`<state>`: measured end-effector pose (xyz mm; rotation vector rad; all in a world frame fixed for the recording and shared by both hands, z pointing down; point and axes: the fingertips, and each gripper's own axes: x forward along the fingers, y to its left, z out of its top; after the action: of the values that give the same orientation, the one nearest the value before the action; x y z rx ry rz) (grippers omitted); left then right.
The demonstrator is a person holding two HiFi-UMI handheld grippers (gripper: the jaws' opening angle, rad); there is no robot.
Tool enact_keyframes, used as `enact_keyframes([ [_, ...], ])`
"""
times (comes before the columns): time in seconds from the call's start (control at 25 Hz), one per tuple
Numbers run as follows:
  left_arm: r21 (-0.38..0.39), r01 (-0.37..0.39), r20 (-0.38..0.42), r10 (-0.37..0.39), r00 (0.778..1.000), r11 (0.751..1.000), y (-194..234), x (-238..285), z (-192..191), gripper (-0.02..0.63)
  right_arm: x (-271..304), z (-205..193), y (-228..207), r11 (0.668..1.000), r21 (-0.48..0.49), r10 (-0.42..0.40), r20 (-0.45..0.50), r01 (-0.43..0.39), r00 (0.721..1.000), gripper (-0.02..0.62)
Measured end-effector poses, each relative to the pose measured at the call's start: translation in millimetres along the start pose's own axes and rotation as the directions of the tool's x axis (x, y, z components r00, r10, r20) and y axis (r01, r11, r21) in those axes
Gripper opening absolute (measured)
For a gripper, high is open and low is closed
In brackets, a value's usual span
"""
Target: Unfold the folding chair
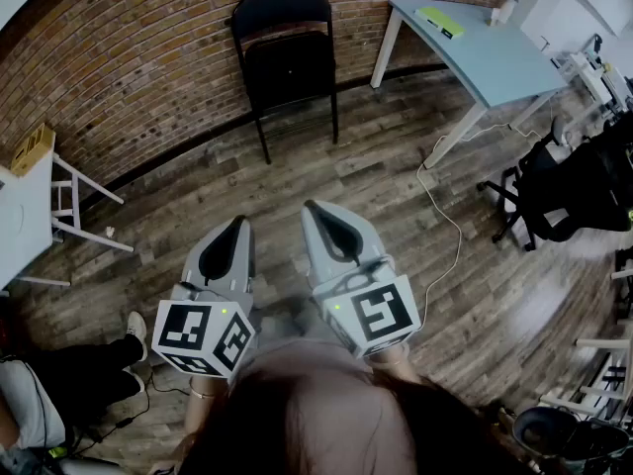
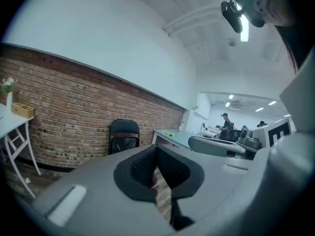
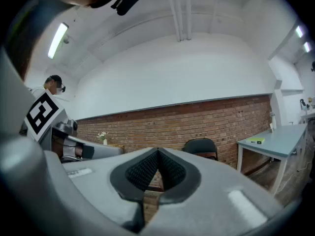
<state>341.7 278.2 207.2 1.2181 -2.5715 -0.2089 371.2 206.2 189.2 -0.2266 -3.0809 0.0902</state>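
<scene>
A black folding chair (image 1: 287,52) leans folded against the brick wall at the far side of the room; it also shows small in the left gripper view as the chair (image 2: 123,135) and in the right gripper view as the chair (image 3: 202,148). My left gripper (image 1: 239,222) and right gripper (image 1: 310,206) are held side by side well short of it, over the wooden floor. Both are shut with nothing between the jaws, seen also as the left gripper (image 2: 156,150) and the right gripper (image 3: 157,154).
A light blue table (image 1: 475,43) with a green item stands right of the chair. A white table (image 1: 25,216) with a yellow box is at the left. A cable (image 1: 440,206) runs over the floor, black office chairs (image 1: 564,181) stand at the right, and a seated person's leg (image 1: 79,359) is at lower left.
</scene>
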Motion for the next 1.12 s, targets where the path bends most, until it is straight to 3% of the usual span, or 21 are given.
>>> enact_keyframes([
  [0.64, 0.001, -0.05, 0.013, 0.05, 0.999, 0.999, -14.9, 44.4, 0.9, -0.002, 13.6, 1.5, -43.0, 0.997, -0.045, 0.059, 0.014, -0.058, 0.998, -0.006],
  [0.84, -0.015, -0.072, -0.006, 0.072, 0.997, 0.997, 4.8, 59.5, -0.1, -0.002, 39.3, -6.0, -48.4, 0.996, -0.01, 0.091, 0.002, -0.091, 0.996, -0.005],
  [1.12, -0.021, -0.065, -0.018, 0.065, 0.998, 0.998, 55.9, 94.8, 14.3, -0.002, 101.4, -14.5, -55.4, 0.997, -0.005, 0.075, -0.022, -0.075, 0.997, -0.006],
])
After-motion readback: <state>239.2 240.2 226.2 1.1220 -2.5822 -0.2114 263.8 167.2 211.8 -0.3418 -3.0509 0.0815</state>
